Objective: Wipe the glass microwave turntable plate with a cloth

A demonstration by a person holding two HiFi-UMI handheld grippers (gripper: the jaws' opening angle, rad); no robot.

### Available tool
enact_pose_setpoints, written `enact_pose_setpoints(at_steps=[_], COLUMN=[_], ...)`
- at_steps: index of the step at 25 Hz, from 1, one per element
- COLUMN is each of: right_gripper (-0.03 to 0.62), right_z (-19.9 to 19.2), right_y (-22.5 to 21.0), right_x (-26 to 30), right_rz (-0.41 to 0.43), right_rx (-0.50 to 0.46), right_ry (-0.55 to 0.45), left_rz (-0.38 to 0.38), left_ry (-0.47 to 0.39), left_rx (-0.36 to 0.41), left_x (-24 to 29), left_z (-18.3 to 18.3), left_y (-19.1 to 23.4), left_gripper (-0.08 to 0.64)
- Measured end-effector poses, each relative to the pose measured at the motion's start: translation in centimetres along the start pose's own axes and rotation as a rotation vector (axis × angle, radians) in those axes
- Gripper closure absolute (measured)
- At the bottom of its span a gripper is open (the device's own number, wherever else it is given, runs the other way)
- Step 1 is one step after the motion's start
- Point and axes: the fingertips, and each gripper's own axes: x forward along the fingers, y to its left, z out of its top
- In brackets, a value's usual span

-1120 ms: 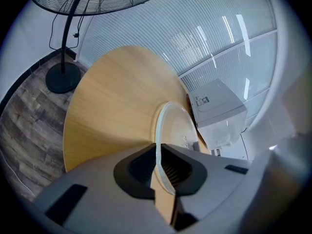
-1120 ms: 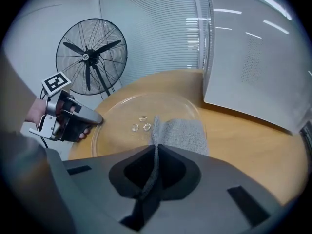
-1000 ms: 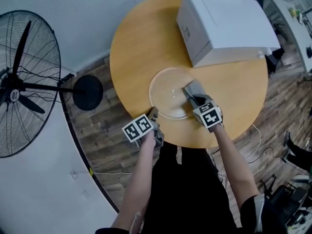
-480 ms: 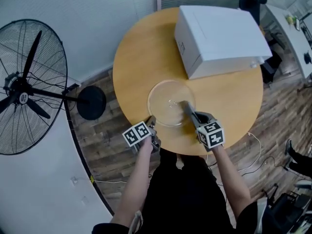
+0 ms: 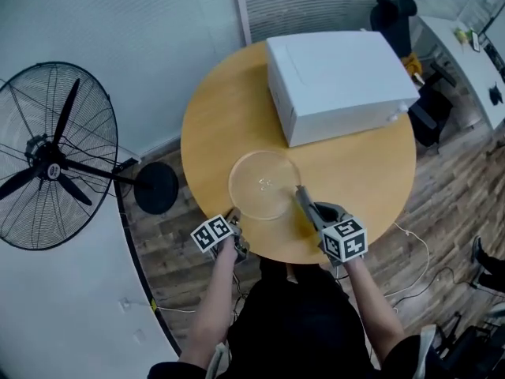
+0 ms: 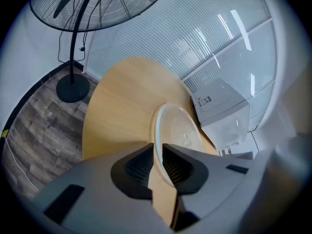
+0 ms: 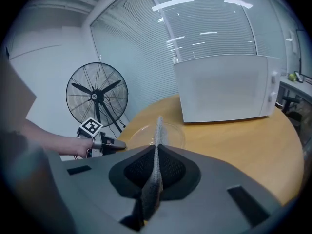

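The clear glass turntable plate lies on the round wooden table, near its front edge. My left gripper is shut on the plate's near-left rim; in the left gripper view the rim of the plate runs between the jaws of that gripper. My right gripper is shut on a grey cloth that sticks out forward to the plate's near-right edge. In the right gripper view the cloth stands edge-on between the jaws of the gripper, with the plate behind it.
A white microwave stands on the far right of the table, just behind the plate. A black pedestal fan stands on the wooden floor to the left. Desks and a chair are at the far right.
The right gripper has drawn the cloth from the plate's right part back toward me, to its near-right edge. The left gripper has kept its hold on the rim.
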Motion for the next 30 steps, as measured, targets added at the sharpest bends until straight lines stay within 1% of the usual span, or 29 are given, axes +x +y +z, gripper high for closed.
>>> enact_pose_setpoints(at_steps=[2, 4, 10, 12, 15, 18, 21, 23, 27, 30], right_gripper=[0.569, 0.569, 0.569, 0.569, 0.569, 0.569, 0.571, 0.571, 0.571, 0.571], right_z=[0.4, 1.0, 3.0, 3.8, 5.0, 6.5, 8.0, 8.9, 10.0, 10.3], right_y=[-0.3, -0.5, 0.0, 0.2, 1.0, 1.5, 1.9, 2.5, 4.1, 5.2], right_x=[-1.4, -2.5, -5.5, -6.4, -8.2, -10.3, -12.6, -14.0, -16.3, -17.3], right_rz=[0.018, 0.037, 0.124, 0.145, 0.171, 0.199, 0.181, 0.19, 0.243, 0.268], right_rx=[0.007, 0.006, -0.018, -0.034, -0.082, -0.104, -0.158, -0.178, -0.188, -0.222], right_ry=[-0.024, -0.048, -0.113, -0.14, -0.177, -0.231, -0.293, -0.328, -0.378, -0.399], left_rz=[0.014, 0.013, -0.044, -0.05, -0.035, -0.074, -0.109, -0.131, -0.16, -0.169], left_ry=[-0.028, -0.065, -0.203, -0.249, -0.326, -0.415, -0.483, -0.516, -0.565, -0.568], left_rx=[-0.009, -0.008, 0.078, 0.134, 0.229, 0.266, 0.353, 0.424, 0.553, 0.618], left_x=[-1.2, -2.5, -7.5, -9.1, -11.9, -14.7, -17.4, -19.1, -22.1, -23.1], left_z=[-0.5, -0.8, -1.6, -1.9, -2.3, -2.4, -2.4, -2.4, -2.9, -3.5], left_y=[-0.4, -1.4, -7.1, -8.9, -11.2, -14.6, -18.5, -20.8, -24.7, -26.5], left_gripper=[0.512, 0.514, 0.54, 0.542, 0.557, 0.561, 0.563, 0.563, 0.563, 0.563])
